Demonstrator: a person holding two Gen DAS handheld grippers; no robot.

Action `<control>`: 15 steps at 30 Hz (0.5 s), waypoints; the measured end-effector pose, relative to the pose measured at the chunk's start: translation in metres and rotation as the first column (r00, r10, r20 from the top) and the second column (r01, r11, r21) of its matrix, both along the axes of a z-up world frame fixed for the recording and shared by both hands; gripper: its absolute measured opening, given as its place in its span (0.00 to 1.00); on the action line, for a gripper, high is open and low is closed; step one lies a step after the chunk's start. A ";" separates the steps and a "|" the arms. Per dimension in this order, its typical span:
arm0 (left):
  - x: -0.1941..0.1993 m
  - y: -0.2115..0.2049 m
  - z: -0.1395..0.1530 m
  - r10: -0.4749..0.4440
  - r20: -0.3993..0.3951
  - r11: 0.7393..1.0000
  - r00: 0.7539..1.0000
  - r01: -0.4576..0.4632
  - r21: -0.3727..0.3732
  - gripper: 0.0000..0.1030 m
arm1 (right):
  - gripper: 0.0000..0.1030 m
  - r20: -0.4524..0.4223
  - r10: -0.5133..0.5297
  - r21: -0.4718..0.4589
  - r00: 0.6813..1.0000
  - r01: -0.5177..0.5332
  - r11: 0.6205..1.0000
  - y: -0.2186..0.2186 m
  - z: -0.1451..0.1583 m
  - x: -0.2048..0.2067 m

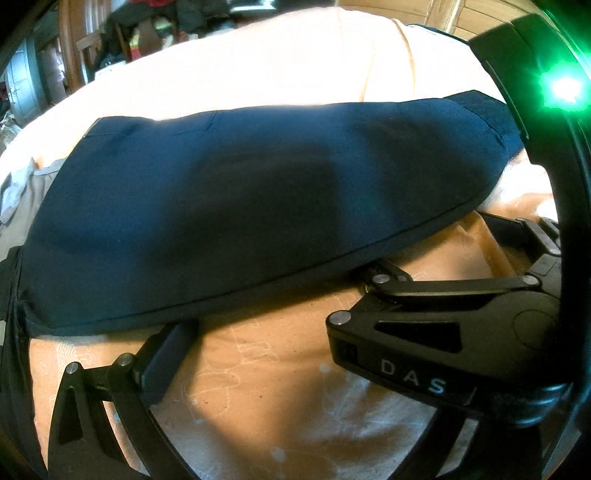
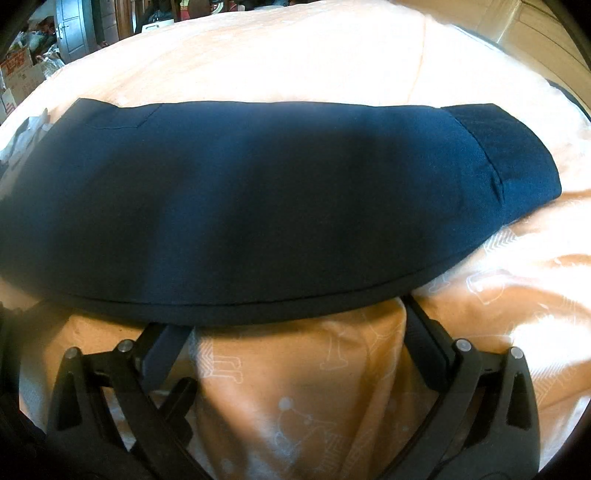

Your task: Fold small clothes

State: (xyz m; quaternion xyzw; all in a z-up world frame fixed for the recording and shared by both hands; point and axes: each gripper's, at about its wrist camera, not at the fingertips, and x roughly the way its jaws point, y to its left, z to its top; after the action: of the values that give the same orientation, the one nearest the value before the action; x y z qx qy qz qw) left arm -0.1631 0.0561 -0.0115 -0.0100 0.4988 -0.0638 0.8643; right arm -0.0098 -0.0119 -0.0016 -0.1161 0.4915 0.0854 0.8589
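A dark navy garment (image 1: pixel 240 206) (image 2: pixel 258 199) lies flat and folded across a peach bedsheet (image 1: pixel 277 387) (image 2: pixel 295 398), with a cuff band at its right end (image 2: pixel 517 155). My right gripper (image 2: pixel 293 328) is open wide, and both fingertips are hidden under the garment's near hem. In the left wrist view the right gripper (image 1: pixel 450 247) crosses in from the right, marked "DAS". My left gripper (image 1: pixel 291 332) is also open. Its left finger (image 1: pixel 166 350) reaches under the same hem, and its right finger is hidden behind the right gripper.
A pale grey cloth (image 1: pixel 22 192) (image 2: pixel 26 133) lies at the garment's left end. The sunlit sheet stretches beyond the garment. Room clutter, a grey door (image 2: pixel 74 29) and cardboard boxes (image 2: pixel 18 77) stand far back left. Wooden panelling (image 2: pixel 535 29) is at the back right.
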 end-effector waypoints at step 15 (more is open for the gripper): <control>0.001 0.001 -0.003 0.013 -0.001 1.000 1.000 -0.013 0.007 1.00 | 1.00 -0.002 0.004 -0.002 1.000 -0.004 1.000 0.004 -0.001 0.002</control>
State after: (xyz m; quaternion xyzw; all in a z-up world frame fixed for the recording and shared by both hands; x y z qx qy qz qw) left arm -0.1620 0.0569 -0.0149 -0.0105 0.4994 -0.0566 0.8644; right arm -0.0082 -0.0083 -0.0024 -0.1178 0.4923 0.0866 0.8581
